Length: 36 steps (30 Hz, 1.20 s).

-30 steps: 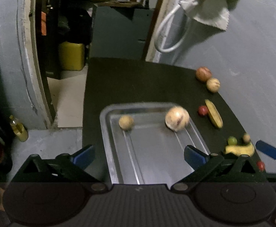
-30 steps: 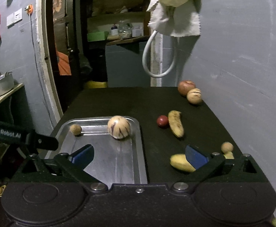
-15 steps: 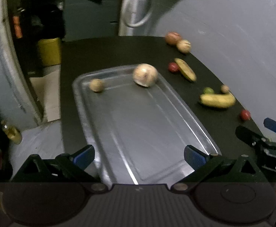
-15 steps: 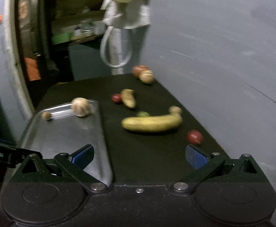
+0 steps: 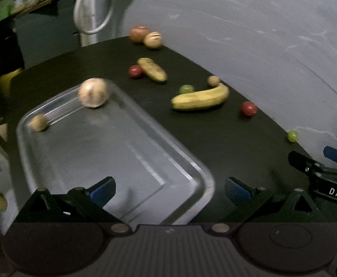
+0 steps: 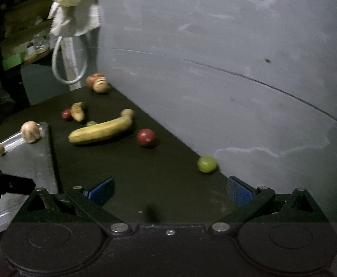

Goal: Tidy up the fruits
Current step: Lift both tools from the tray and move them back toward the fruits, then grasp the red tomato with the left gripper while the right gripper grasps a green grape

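Note:
A metal tray [image 5: 145, 161] lies on the black table and holds a pale striped round fruit [image 5: 93, 92] and a small brown fruit [image 5: 38, 122]. Right of it lie a banana [image 5: 199, 98], a smaller banana [image 5: 152, 69], red fruits [image 5: 249, 108], green grapes [image 5: 292, 135] and two round fruits at the back [image 5: 145, 37]. My left gripper [image 5: 169, 188] is open and empty over the tray's near corner. My right gripper [image 6: 169, 189] is open and empty above the bare table, short of the banana [image 6: 101, 130], a red fruit [image 6: 146, 137] and a green grape [image 6: 206, 164]; the tray [image 6: 41, 161] is at its left.
A grey wall [image 6: 214, 57] runs along the table's right edge. A white cloth and hose loop [image 6: 73, 23] hang at the far corner. A doorway with shelves lies beyond the table's far left. The right gripper's tip [image 5: 323, 173] shows at the right of the left view.
Both grippers have pulled back toward the near end of the table and turned right. More of the tray and a near green grape have come into view. Both stay open.

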Each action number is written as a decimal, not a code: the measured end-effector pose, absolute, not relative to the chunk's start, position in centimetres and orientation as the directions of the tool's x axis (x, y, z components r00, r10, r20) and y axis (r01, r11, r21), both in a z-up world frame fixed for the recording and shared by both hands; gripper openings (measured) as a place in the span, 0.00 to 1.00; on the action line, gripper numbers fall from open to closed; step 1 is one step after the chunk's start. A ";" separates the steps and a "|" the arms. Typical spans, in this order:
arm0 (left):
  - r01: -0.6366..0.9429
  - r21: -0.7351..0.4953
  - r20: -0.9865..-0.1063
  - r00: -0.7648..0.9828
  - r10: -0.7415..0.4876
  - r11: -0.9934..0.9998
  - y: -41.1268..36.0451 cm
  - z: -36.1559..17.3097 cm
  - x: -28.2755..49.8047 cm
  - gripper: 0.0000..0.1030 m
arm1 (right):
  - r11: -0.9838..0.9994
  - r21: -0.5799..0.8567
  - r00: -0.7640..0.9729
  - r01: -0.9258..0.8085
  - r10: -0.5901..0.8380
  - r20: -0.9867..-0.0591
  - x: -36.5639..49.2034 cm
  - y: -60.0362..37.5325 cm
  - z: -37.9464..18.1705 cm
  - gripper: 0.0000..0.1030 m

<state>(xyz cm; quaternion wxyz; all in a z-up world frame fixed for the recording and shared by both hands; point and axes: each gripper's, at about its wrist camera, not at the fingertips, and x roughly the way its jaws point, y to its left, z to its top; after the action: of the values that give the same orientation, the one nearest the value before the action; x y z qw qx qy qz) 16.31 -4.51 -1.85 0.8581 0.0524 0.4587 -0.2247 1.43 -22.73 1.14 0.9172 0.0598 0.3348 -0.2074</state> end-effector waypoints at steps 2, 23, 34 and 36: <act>0.452 -0.117 -0.811 0.471 -0.348 0.884 -5.5 -2.0 16.8 1.00 | 0.896 -0.031 0.680 0.443 -0.358 -0.640 1.3 -23.2 0.8 0.99; 0.611 -0.144 -0.794 0.398 -0.459 0.778 -17.4 -3.2 23.4 1.00 | 0.823 0.005 0.629 0.568 -0.430 -0.648 3.3 -26.4 -2.1 0.86; 0.668 -0.158 -0.799 0.347 -0.492 0.727 -21.5 -4.9 24.8 0.97 | 0.793 0.024 0.602 0.608 -0.442 -0.665 5.3 -27.4 -2.9 0.69; 0.671 -0.159 -0.801 0.341 -0.492 0.724 -22.0 -5.1 25.2 0.94 | 0.783 0.028 0.594 0.621 -0.447 -0.669 5.6 -27.7 -3.0 0.66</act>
<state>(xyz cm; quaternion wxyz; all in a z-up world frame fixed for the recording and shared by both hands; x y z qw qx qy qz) 25.18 -21.98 -5.14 0.8126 0.0999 0.4490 -0.3578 5.58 -27.65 -3.00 0.8831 0.1303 0.3344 -0.3023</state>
